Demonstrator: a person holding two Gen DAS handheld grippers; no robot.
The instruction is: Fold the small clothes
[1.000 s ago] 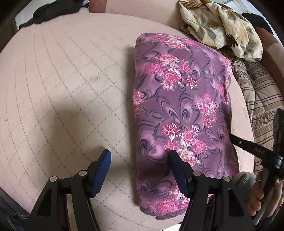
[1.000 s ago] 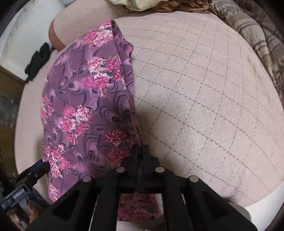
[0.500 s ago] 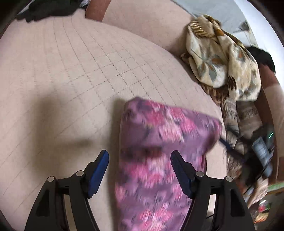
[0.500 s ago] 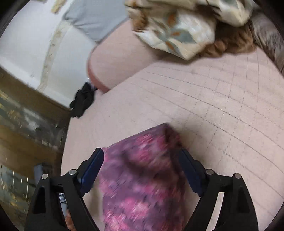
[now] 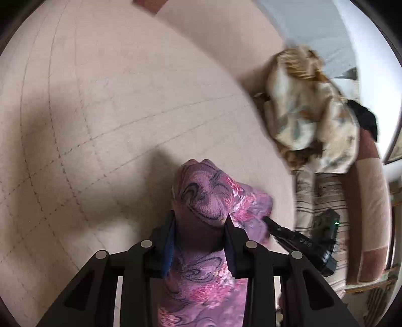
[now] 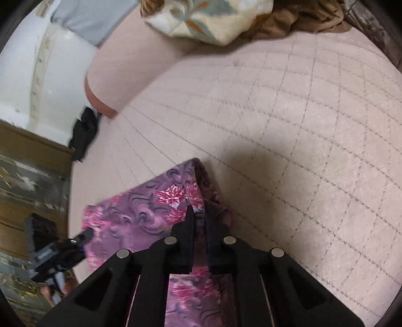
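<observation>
Through the left wrist camera I see my left gripper (image 5: 199, 226) closing on a bunched fold of the purple fleece garment with pink flowers (image 5: 206, 191); the cloth fills the gap between the blue-padded fingers (image 5: 169, 241), bulges out ahead of them and hangs down under the tool. Ahead and to the left of the tool spreads the pale pink quilted cushion surface (image 5: 113, 105). Off to the right of the fingers, my right gripper (image 5: 289, 232) reaches into the same garment. Farther ahead on the right lies a crumpled cream cloth with a leaf print (image 5: 309, 113), blurred, with a striped beige fabric (image 5: 324, 201) below it.

Through the right wrist camera, my right gripper (image 6: 199, 216) is clenched tight on an edge of the purple garment (image 6: 150, 203), the fingers almost together with a thin layer of cloth pinched between them. The garment stretches away to the left of the tool, where the left gripper (image 6: 83, 236) meets its far side. The quilted surface (image 6: 301, 140) fills everything ahead and to the right. The cream cloth (image 6: 206, 20) sits far ahead, and a small black cloth (image 6: 84, 130) lies ahead on the left at the cushion's edge.
</observation>
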